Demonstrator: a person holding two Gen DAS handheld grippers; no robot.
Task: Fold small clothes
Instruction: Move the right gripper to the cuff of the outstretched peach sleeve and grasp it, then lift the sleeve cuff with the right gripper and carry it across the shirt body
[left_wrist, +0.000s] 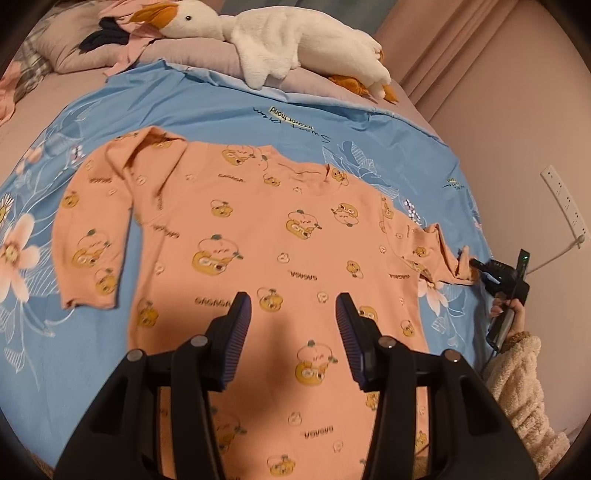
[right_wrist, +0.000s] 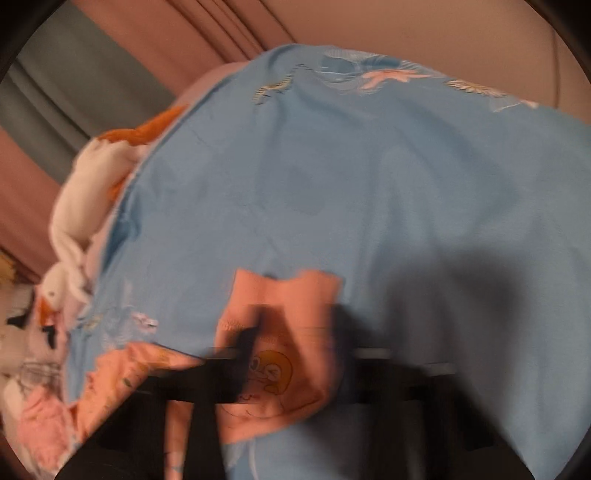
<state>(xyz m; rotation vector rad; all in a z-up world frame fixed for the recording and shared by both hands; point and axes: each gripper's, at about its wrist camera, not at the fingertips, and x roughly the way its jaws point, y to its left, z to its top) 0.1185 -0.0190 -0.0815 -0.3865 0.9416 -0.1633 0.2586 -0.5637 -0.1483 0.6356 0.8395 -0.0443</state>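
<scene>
A small peach long-sleeved shirt (left_wrist: 280, 236) with yellow cartoon prints lies flat on a blue floral sheet (left_wrist: 221, 103). My left gripper (left_wrist: 293, 314) hovers open and empty over the shirt's lower body. The shirt's left sleeve (left_wrist: 92, 240) lies bent down beside the body. My right gripper (left_wrist: 471, 264) is shut on the cuff of the right sleeve (left_wrist: 424, 251) at the sheet's right edge. In the blurred right wrist view the sleeve cuff (right_wrist: 280, 332) sits between my right gripper's (right_wrist: 295, 332) fingers.
A white plush goose (left_wrist: 280, 40) lies across pillows at the back of the bed. Crumpled pink and dark clothes (left_wrist: 110, 33) sit at the back left. A wall with a power strip (left_wrist: 565, 203) and curtain is to the right.
</scene>
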